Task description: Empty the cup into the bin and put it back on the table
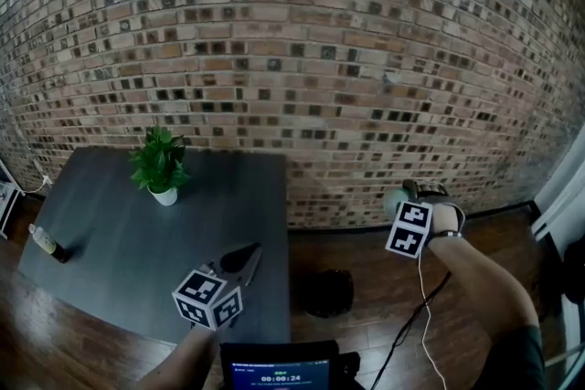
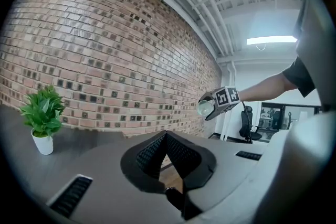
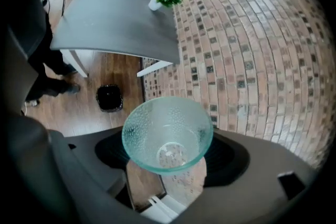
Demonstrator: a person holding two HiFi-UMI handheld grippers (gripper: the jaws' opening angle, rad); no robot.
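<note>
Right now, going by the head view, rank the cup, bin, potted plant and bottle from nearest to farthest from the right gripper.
1. The cup: held in the right gripper itself.
2. The bin: lower left of it, beside the table.
3. The potted plant: farther left, on the table's back part.
4. The bottle: at the table's far left edge.

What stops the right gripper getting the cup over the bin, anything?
Probably nothing, so yes: the right gripper holds the cup past the table edge above the floor, the bin stands open-topped beside the table, and nothing shows between them. The left gripper sits over the table, aside.
</note>
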